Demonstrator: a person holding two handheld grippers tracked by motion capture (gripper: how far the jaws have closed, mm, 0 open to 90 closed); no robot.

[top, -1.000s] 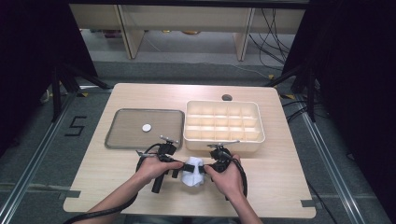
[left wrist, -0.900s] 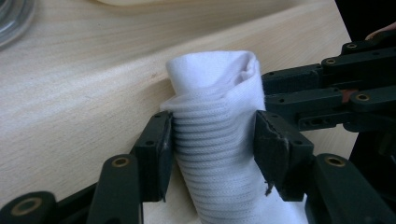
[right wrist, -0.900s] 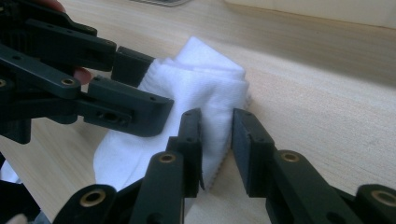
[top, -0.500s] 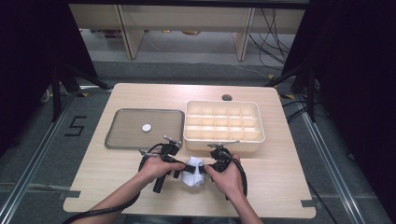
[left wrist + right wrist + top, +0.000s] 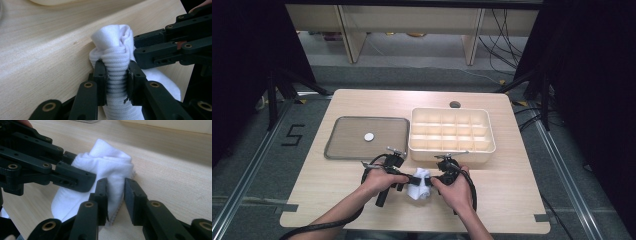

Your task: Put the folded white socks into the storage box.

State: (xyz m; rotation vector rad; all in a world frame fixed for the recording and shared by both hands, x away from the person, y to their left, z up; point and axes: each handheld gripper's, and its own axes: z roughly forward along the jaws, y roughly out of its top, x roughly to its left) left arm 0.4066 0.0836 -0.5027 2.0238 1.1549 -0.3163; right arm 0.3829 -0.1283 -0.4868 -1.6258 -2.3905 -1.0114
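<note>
High view first: a wooden table (image 5: 337, 200) is seen from above, with a cream divided box (image 5: 452, 131) set toward its far right and a flat grey tray (image 5: 347, 145) beside it on the left. A small white disc (image 5: 369, 136) lies on the tray. Near the front edge of the table, between the person's two hands, a bunched white sock (image 5: 419, 184) is found on the wood, just in front of the box.

The left gripper (image 5: 403, 181) is brought in from the left side of the sock and the right gripper (image 5: 434, 181) from the right side. In the left gripper view the ribbed cuff of the sock (image 5: 117, 72) is clamped between the two black jaws, which have just been closing; the pads are pressed into the ribs from both sides, and the other gripper (image 5: 172, 50) is seen close against the cloth beyond. In the right gripper view a fold of the sock (image 5: 110, 170) is seen between the jaws, touching the left pad, while a gap is left at the right pad; these jaws have just been opening slightly and no firm grip is shown.
</note>
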